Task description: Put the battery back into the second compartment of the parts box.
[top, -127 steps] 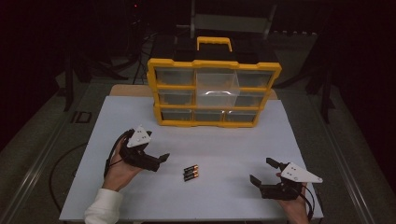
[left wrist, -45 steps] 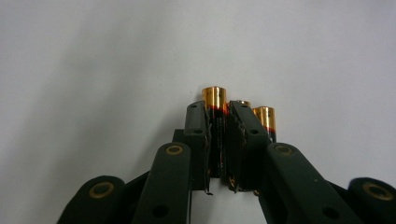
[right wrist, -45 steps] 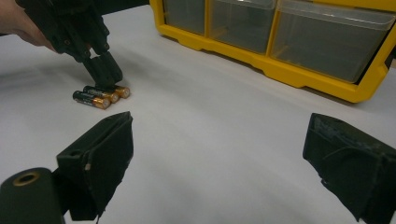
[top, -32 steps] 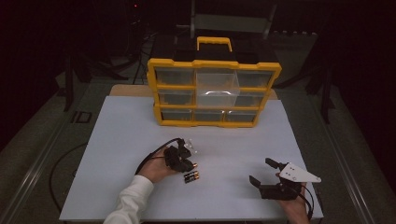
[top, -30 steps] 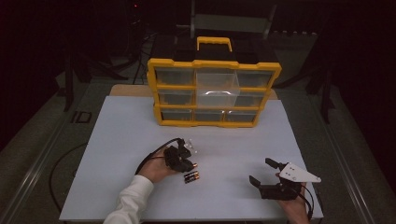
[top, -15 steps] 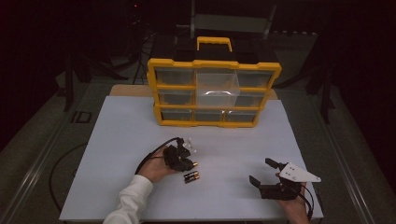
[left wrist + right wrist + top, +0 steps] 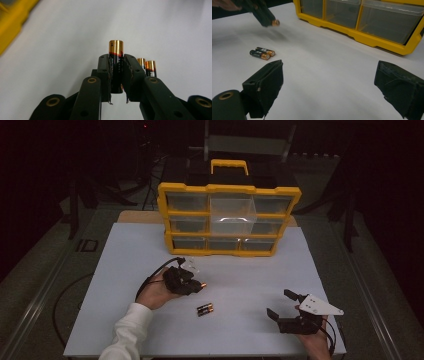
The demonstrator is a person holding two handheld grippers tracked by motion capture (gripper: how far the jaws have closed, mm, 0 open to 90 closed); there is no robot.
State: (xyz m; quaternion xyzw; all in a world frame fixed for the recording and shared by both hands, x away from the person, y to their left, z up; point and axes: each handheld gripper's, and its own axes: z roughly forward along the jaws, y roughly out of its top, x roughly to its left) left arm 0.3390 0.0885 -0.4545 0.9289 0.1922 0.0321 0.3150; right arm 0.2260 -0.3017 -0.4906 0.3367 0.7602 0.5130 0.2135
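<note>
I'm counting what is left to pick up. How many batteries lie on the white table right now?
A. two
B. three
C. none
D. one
A: two batteries lie side by side on the white table, while a third battery is clamped between the jaws of the left gripper, off the surface.
</note>
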